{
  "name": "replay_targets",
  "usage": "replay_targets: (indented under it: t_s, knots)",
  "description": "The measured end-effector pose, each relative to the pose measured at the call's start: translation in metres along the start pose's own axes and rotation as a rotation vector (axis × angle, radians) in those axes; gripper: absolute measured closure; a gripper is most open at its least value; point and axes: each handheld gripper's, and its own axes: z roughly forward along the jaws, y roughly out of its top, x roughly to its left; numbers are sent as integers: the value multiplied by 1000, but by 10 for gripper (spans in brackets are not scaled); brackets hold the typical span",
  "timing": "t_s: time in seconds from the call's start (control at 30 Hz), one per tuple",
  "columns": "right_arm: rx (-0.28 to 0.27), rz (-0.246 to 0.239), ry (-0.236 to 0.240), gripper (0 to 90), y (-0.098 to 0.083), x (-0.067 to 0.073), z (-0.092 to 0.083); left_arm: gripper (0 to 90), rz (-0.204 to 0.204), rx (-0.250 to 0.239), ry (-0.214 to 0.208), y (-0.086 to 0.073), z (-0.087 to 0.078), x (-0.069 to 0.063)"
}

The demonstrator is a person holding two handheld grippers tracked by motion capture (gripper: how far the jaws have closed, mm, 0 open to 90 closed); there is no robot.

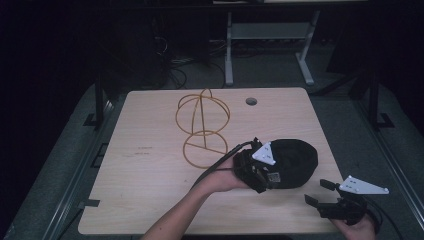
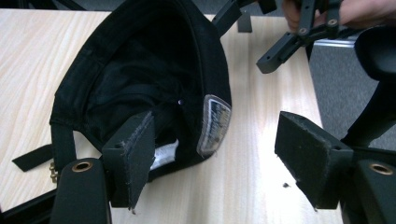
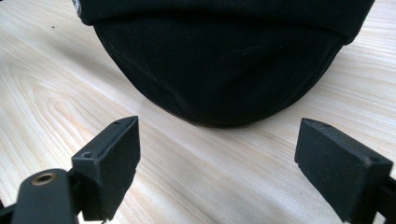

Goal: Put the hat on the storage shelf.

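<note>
Black cap (image 2: 140, 84) rim apparently between open left jaws

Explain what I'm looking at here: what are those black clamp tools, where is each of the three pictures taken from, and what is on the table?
A person sits at a wooden table and holds a hand-operated two-jaw gripper in each hand. The high view looks down from above the person's side. The other two pictures come from small cameras riding on the grippers, each looking along its own black jaws.

On the table lie a black cap, upside down so that its inside and a label show in the left gripper view, and a yellow wire stand made of hoops.

The left gripper is open at the cap's rim, one jaw inside the cap and one outside, not yet pressing on it. The right gripper is open too, just short of the cap's brim, holding nothing.
</note>
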Motion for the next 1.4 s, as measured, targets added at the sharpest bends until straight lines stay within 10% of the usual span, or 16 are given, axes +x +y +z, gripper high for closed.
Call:
replay_targets:
  t_s: [1.4]
  knots:
    - [8,-16,19,139,1,2,6,680,62,126,-121,2,38,12]
